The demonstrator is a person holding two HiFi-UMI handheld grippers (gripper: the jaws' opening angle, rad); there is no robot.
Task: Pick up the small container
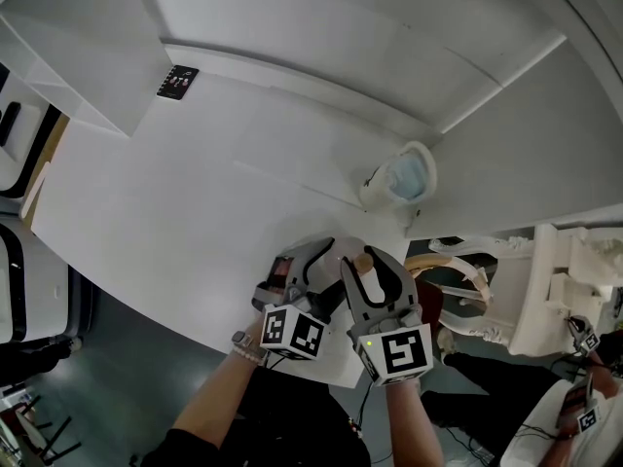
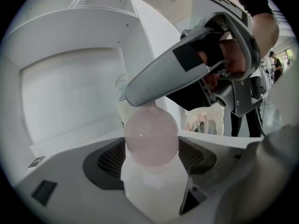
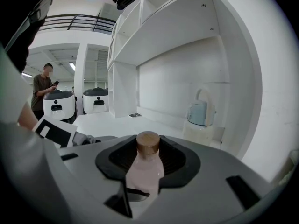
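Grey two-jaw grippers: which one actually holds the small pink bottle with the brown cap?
The right gripper: its jaws clamp the pink bottle. The left gripper has its jaws wide open, not pressing it.

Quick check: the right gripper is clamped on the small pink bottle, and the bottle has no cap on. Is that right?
Not quite. The right gripper is clamped on the small pink bottle, but the bottle does have a cap on. A brown cap sits on its neck, as the right gripper view shows.
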